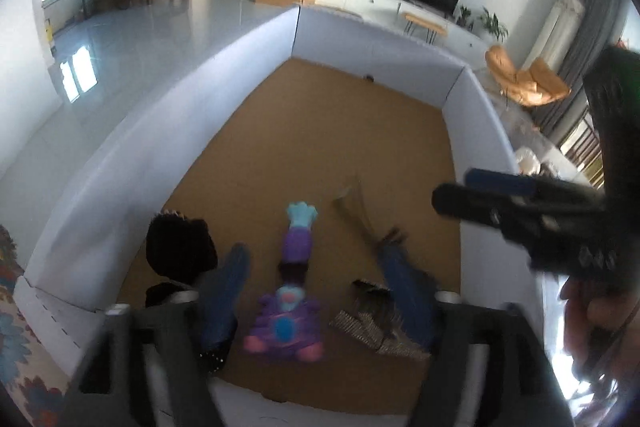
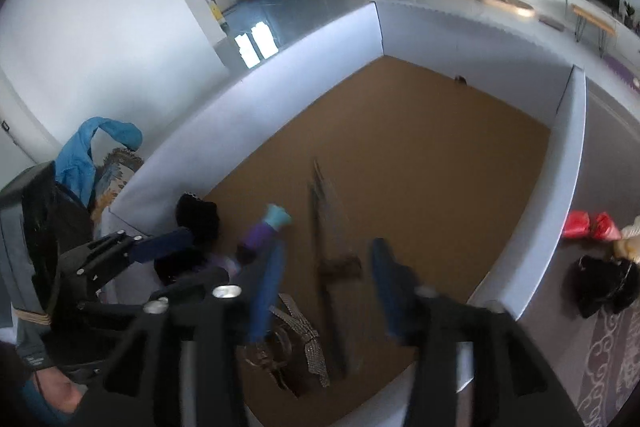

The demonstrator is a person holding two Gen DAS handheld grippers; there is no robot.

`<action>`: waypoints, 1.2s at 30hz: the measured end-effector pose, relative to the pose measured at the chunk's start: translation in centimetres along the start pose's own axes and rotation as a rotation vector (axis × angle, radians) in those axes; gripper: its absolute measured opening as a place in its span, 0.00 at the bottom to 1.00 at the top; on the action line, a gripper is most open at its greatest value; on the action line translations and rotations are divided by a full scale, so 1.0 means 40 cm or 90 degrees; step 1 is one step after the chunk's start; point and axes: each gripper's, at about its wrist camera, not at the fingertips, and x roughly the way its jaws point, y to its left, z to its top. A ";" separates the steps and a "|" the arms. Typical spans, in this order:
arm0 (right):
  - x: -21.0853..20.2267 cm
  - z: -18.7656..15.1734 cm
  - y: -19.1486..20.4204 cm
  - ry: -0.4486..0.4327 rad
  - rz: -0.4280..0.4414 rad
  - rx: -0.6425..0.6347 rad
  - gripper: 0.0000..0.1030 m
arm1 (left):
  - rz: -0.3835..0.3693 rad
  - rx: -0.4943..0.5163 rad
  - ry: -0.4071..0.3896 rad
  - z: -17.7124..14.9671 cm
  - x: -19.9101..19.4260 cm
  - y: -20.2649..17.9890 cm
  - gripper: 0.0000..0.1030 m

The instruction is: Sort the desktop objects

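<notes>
1. The left gripper [image 1: 316,263] hung over the white-walled box [image 1: 168,131]; its blue fingers [image 1: 224,291] stood apart, holding nothing.
2. A purple toy [image 1: 286,327] lay on the brown floor between them; a black cloth [image 1: 178,247] sat by the wall.
3. The right gripper [image 2: 326,259] was open too, above a long stick [image 2: 326,267] and a sparkly strap [image 2: 308,343].

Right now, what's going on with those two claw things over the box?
Left gripper open, empty, over purple toy. Right gripper open, empty, over folded umbrella. Black cloth beside toy; nothing blocking.
</notes>
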 end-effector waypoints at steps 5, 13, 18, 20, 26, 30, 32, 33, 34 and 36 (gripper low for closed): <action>-0.111 -0.044 -0.008 -0.091 -0.011 -0.013 0.78 | 0.017 0.011 -0.045 -0.014 -0.038 -0.034 0.90; -0.312 -0.310 -0.163 -0.175 -0.258 -0.094 0.96 | -0.107 0.113 -0.135 -0.043 -0.160 -0.257 0.90; -0.370 -0.509 -0.409 -0.098 -0.396 -0.007 0.96 | -0.232 0.215 -0.138 -0.080 -0.232 -0.480 0.95; -0.412 -0.581 -0.513 -0.082 -0.430 0.060 0.96 | -0.255 0.262 -0.125 -0.106 -0.231 -0.566 1.00; -0.515 -0.737 -0.741 -0.055 -0.480 0.232 0.98 | -0.238 0.345 -0.028 -0.208 -0.067 -0.758 1.00; -0.531 -0.756 -0.768 -0.064 -0.480 0.273 0.99 | -0.198 0.346 0.039 -0.235 0.094 -0.833 1.00; -0.531 -0.759 -0.771 -0.062 -0.483 0.275 1.00 | -0.182 0.345 0.047 -0.234 0.141 -0.854 1.00; -0.531 -0.757 -0.775 -0.063 -0.475 0.281 1.00 | -0.173 0.344 0.047 -0.234 0.155 -0.859 1.00; -0.531 -0.758 -0.784 -0.065 -0.458 0.293 1.00 | -0.167 0.343 0.046 -0.235 0.164 -0.865 1.00; -0.535 -0.757 -0.798 -0.071 -0.443 0.318 1.00 | -0.157 0.342 0.046 -0.215 0.188 -0.885 1.00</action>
